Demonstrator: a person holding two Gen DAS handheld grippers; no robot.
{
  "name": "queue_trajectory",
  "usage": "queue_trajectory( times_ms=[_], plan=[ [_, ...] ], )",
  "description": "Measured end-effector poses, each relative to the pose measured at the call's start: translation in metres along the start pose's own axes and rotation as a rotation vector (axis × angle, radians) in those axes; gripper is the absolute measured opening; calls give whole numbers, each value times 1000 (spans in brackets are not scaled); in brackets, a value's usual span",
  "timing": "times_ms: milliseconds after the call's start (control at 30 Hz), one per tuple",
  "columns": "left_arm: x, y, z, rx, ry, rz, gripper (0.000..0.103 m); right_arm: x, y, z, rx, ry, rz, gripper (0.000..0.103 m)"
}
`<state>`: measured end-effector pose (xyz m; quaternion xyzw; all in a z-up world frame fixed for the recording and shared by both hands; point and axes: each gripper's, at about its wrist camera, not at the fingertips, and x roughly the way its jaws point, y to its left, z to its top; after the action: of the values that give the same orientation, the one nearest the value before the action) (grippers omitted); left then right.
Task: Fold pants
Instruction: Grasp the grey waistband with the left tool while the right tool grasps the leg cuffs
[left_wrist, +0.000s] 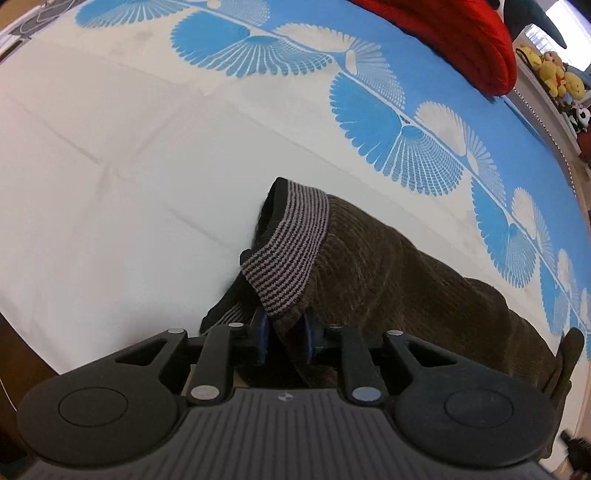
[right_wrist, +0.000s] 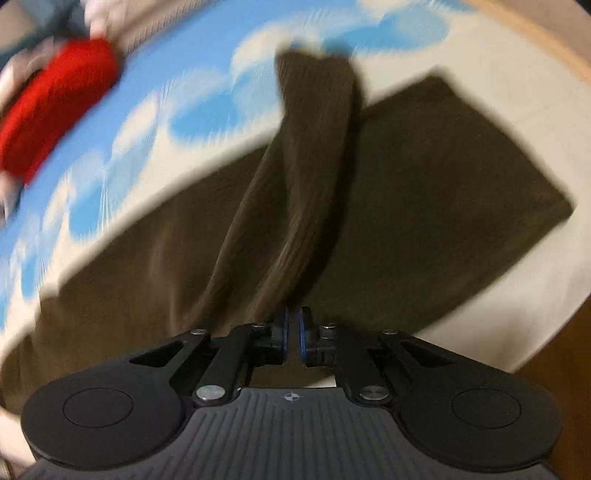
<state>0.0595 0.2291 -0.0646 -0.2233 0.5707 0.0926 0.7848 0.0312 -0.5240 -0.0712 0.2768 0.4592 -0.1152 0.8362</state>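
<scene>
Mid-fold on the bed (left_wrist: 110, 155): our left gripper (left_wrist: 284, 334) has its jaws clamped on the brown pants (left_wrist: 388, 266) by the striped waistband (left_wrist: 291, 251). Our right gripper (right_wrist: 291, 332), jaws nearly shut, seems to pinch a raised leg, though blur obscures this. Next, we judge, both ends must be carried across and laid flat. Only the right view shows the cloth already spread.

The bed's (left_wrist: 92, 166) white middle is lying open for passing; a red cushion (left_wrist: 461, 40) is blocking its far edge, pants (right_wrist: 443, 177) covering the near side.
</scene>
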Motion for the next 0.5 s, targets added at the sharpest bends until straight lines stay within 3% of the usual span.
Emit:
queue_trajectory(
  times_ms=[100, 167, 400, 500],
  plan=[
    [6, 0, 3, -44, 26, -5, 40, -4, -14, 41, 17, -92, 22, 16],
    [9, 0, 3, -51, 32, 3, 42, 5, -22, 62, 39, -113, 11, 34],
    [17, 5, 3, -77, 56, 14, 42, 85, -58, 103, 322, -73, 133, 37],
    [20, 7, 5, -77, 64, 14, 42, 100, -52, 111, 338, -104, 120, 37]
  ],
)
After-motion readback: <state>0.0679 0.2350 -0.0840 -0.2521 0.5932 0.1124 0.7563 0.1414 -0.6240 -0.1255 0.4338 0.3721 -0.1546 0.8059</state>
